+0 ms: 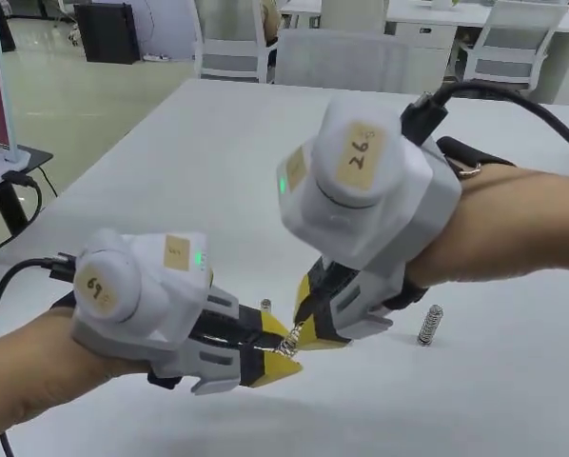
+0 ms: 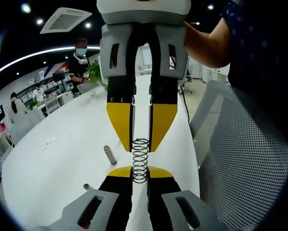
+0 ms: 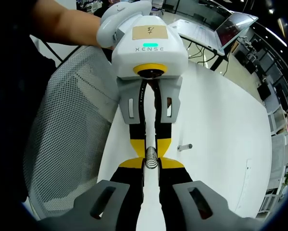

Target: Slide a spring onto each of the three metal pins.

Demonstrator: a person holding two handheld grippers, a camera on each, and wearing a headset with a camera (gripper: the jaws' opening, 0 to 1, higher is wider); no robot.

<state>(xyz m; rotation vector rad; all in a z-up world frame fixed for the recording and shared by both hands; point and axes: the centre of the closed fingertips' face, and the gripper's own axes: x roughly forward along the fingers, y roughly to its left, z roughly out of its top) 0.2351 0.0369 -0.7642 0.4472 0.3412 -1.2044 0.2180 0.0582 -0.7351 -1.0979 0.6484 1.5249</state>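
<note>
Just above the white desk (image 1: 170,171), the left hand-held gripper (image 2: 140,174) and right hand-held gripper (image 3: 152,164) meet tip to tip, each clamped on one shared spring (image 2: 140,151). A loose spring (image 1: 430,325) lies to their right; a short pin (image 1: 265,305) sits just beyond.

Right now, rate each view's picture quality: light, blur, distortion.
Head view: even, soft light, faint shadows; the held spring is small and blurry. Left gripper view: strong fisheye bending, bright ceiling lamps, spring sharp. Right gripper view: table bowed by the lens, spring crisp.
</note>
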